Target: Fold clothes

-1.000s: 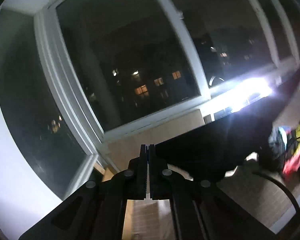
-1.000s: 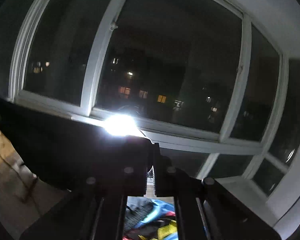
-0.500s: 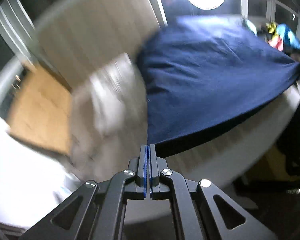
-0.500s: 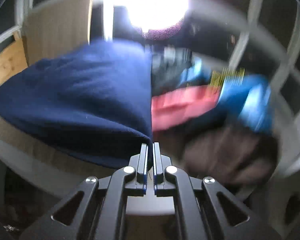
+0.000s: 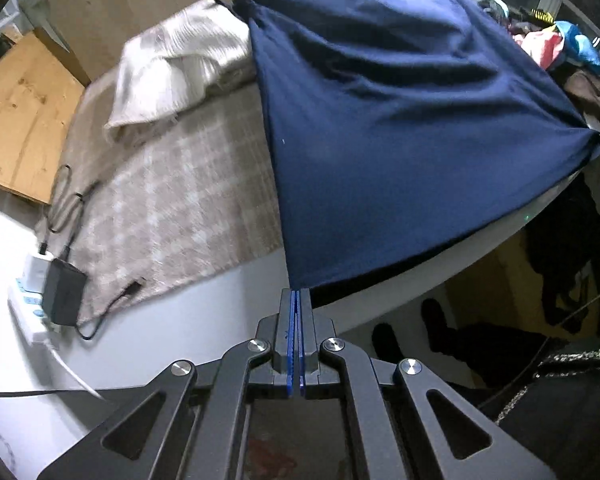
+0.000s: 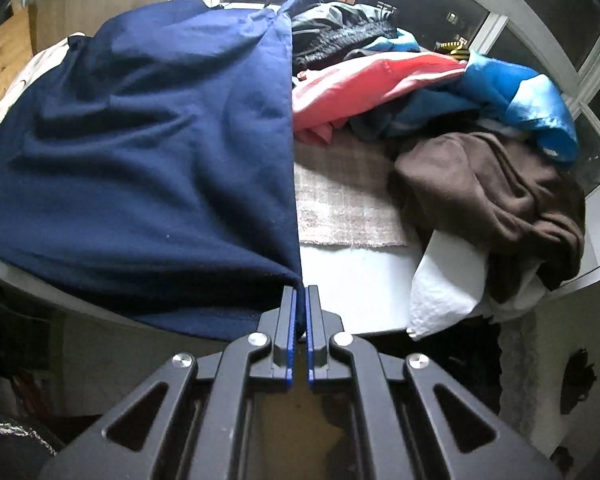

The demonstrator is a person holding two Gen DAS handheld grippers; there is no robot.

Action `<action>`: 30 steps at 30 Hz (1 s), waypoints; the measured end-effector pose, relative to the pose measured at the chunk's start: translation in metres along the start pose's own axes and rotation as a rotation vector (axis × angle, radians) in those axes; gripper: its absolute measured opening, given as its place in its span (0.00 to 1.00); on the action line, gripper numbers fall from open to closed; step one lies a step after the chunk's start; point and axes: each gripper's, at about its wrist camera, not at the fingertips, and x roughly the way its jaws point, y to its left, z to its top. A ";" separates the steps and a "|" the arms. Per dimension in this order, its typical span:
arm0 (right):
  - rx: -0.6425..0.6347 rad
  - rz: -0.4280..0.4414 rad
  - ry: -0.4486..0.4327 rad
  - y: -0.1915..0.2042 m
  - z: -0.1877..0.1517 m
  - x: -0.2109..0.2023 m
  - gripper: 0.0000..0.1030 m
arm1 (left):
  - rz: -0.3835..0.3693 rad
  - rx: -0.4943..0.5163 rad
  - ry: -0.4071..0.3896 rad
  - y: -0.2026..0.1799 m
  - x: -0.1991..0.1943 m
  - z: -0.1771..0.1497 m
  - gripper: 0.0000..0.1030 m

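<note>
So both hand-held grippers have a corner of the navy shirt (image 5: 400, 120). The left hand-held gripper (image 5: 298, 300) has its jaws pressed tight together on the near left corner of the hem, and the right hand-held gripper (image 6: 301, 300) is pinching the other near corner, with a thin gap between its blue pads (image 6: 288, 344) where the cloth bunches in. In the left view you can see the fabric pulled taut out to the far right, where the other gripper's tip just peeks in at the edge.

The shirt is spread over the bed (image 5: 172, 200), mostly lying on the checked beige blanket (image 6: 340, 200), with the near hem lifted off and hanging past the bed edge. Its far end reaches up toward the window (image 6: 540, 12).

To the left of the shirt there's a cream knit throw (image 5: 180, 68) bunched up, touching the shirt's edge. To the right sits the pile of unfolded stuff: a pink top (image 6: 364, 84), something bright blue (image 6: 520, 96), and a brown garment (image 6: 500, 200) draped over a white pillow (image 6: 444, 292) (looks pretty crumpled). A power strip (image 5: 32, 296) with a black adapter (image 5: 62, 292) and cable lies at the blanket's left edge
</note>
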 end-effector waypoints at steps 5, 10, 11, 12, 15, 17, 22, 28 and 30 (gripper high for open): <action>0.002 -0.015 0.004 0.001 0.004 0.013 0.04 | 0.004 0.044 0.005 -0.002 0.007 -0.001 0.01; -0.028 -0.024 0.058 0.014 -0.008 0.034 0.04 | 0.001 0.092 0.044 -0.015 0.027 -0.006 0.01; -0.034 -0.028 0.060 0.016 -0.009 0.035 0.04 | -0.001 0.102 0.049 -0.017 0.031 -0.007 0.01; -0.041 -0.030 0.061 0.018 -0.009 0.036 0.04 | -0.004 0.111 0.055 -0.019 0.034 -0.008 0.01; -0.057 -0.034 0.071 0.022 -0.010 0.035 0.04 | -0.017 0.141 0.079 -0.023 0.037 -0.013 0.01; -0.074 -0.034 0.088 0.022 -0.012 0.031 0.04 | -0.012 0.161 0.095 -0.024 0.037 -0.017 0.05; -0.131 -0.018 0.128 0.020 -0.025 0.011 0.06 | -0.008 0.159 0.095 -0.013 0.022 -0.026 0.06; 0.037 0.121 0.078 -0.021 -0.019 -0.031 0.10 | 0.030 0.108 0.053 -0.001 -0.003 -0.016 0.06; 0.123 0.147 0.022 -0.040 0.003 -0.038 0.26 | 0.025 0.116 0.010 -0.012 -0.015 0.002 0.06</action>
